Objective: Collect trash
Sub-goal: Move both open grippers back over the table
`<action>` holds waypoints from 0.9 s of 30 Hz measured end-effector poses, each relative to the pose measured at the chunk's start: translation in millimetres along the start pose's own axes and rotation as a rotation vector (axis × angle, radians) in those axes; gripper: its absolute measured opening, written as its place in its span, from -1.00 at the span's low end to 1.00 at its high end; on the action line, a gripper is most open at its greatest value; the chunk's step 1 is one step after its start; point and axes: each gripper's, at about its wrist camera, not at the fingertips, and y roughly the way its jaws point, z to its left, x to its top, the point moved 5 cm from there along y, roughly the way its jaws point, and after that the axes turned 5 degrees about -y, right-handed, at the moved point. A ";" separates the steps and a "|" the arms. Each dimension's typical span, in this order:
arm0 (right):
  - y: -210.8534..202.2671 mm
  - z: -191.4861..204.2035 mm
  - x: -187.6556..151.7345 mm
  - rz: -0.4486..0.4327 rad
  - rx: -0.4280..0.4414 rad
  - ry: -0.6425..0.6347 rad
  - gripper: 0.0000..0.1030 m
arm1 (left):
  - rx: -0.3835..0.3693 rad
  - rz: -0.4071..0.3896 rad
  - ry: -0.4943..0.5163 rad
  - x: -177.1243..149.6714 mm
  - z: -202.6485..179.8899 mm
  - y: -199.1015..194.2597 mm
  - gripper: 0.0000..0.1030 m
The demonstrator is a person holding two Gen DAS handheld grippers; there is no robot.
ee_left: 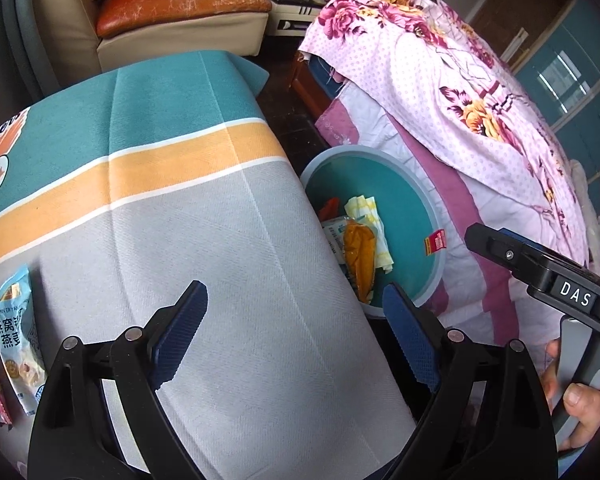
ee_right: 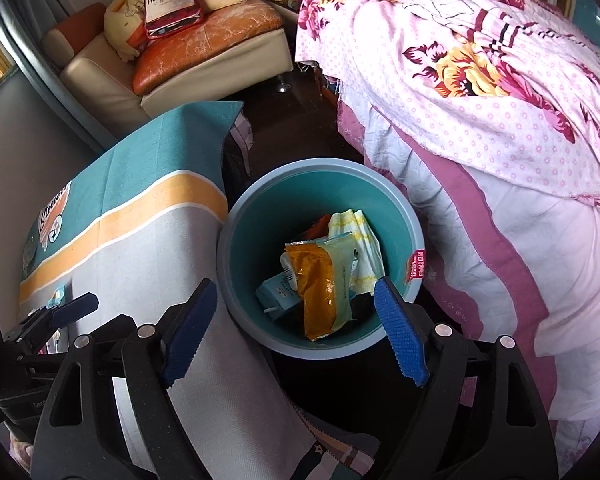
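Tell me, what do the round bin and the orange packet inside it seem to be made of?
The bin: probably moulded plastic, matte, with a smooth even wall and a rolled grey-blue rim. The orange packet: likely thin plastic film, glossy, since it wrinkles and shows bright highlights.

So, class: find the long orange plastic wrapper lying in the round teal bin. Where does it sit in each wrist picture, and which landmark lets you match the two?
Left wrist view: the long orange plastic wrapper lies right of centre, in the round teal bin beside the table edge.
Right wrist view: the wrapper lies just below centre, between the open fingers.
Shared landmark: the small red label on the bin's right wall.
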 end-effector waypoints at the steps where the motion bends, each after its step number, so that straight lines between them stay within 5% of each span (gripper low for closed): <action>1: -1.6 5.3 -0.4 0.000 0.000 -0.009 0.49 | 0.000 -0.004 -0.008 -1.0 4.2 -3.4 0.74; 27: -20.7 200.8 -29.1 0.042 0.075 -0.305 0.54 | 0.047 -0.133 -0.239 -64.2 175.7 -114.7 0.75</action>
